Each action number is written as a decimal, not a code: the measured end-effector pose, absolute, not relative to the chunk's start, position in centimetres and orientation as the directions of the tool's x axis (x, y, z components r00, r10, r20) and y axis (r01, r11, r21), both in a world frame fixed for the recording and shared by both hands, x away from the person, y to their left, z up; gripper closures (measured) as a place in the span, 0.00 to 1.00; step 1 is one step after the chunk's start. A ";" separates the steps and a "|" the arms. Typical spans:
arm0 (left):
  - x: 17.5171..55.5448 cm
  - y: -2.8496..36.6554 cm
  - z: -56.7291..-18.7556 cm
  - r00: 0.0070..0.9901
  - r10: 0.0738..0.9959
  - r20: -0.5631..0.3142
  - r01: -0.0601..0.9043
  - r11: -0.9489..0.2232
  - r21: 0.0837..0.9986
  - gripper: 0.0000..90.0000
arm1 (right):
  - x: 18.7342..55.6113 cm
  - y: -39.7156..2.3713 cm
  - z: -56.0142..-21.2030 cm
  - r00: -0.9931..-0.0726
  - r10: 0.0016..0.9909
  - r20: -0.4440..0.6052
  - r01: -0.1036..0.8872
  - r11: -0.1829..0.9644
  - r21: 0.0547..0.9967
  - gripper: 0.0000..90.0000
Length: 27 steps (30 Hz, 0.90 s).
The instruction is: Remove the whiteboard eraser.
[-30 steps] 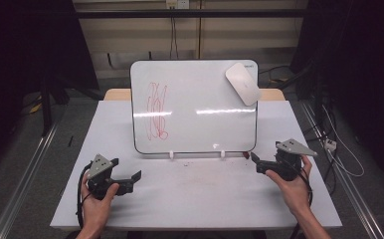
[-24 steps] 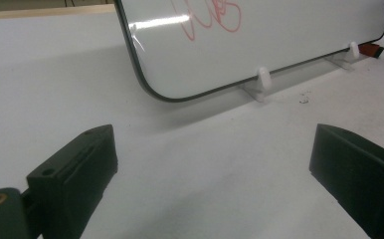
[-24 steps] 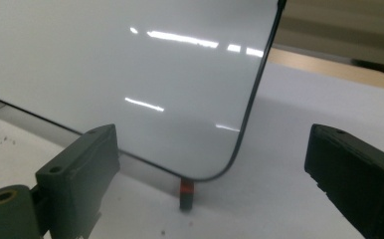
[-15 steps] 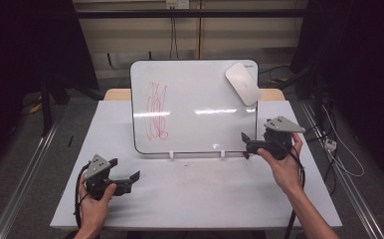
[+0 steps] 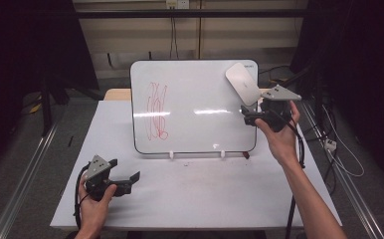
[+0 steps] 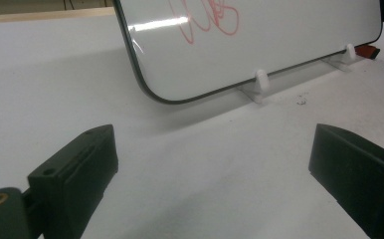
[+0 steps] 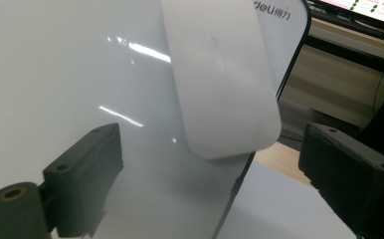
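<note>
One whiteboard stands tilted on the tabletop, propped on two small white feet; a red object behind its lower right corner is mostly hidden. One red scribble marks its left half. One pale eraser clings to the board's upper right corner, overhanging the edge; in the right gripper view its top end is cut off by the frame and the printed brand name is partly covered. The right gripper, raised just below the eraser, has been closing its jaws, which are released with nothing between them. The left gripper rests low near the front left, jaws released and empty.
</note>
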<state>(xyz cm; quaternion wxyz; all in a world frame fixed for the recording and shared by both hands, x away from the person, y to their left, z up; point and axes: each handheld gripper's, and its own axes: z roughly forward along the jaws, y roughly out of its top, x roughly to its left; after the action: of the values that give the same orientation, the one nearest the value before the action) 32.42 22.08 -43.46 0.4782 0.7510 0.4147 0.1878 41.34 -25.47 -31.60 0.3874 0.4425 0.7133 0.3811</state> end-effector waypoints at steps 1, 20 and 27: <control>32.4 22.1 -43.5 0.586 0.802 -0.112 0.444 -0.202 0.873 0.06 | 41.9 -25.3 -31.2 -0.321 0.912 -0.255 0.323 0.358 0.876 0.09; 32.2 22.5 -43.5 0.581 0.804 -0.125 0.449 -0.189 0.873 0.06 | 47.6 -23.0 -30.7 -0.319 0.870 -0.376 0.354 0.477 0.804 0.23; 32.3 22.5 -43.5 0.581 0.804 -0.126 0.452 -0.191 0.871 0.06 | 48.0 -23.1 -31.1 -0.322 0.872 -0.369 0.362 0.474 0.803 0.32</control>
<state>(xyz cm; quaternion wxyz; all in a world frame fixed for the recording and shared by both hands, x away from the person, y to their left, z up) 32.29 22.48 -43.53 0.4787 0.7493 0.4191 0.1837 48.03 -23.07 -31.13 0.4136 0.4100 0.7522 0.3083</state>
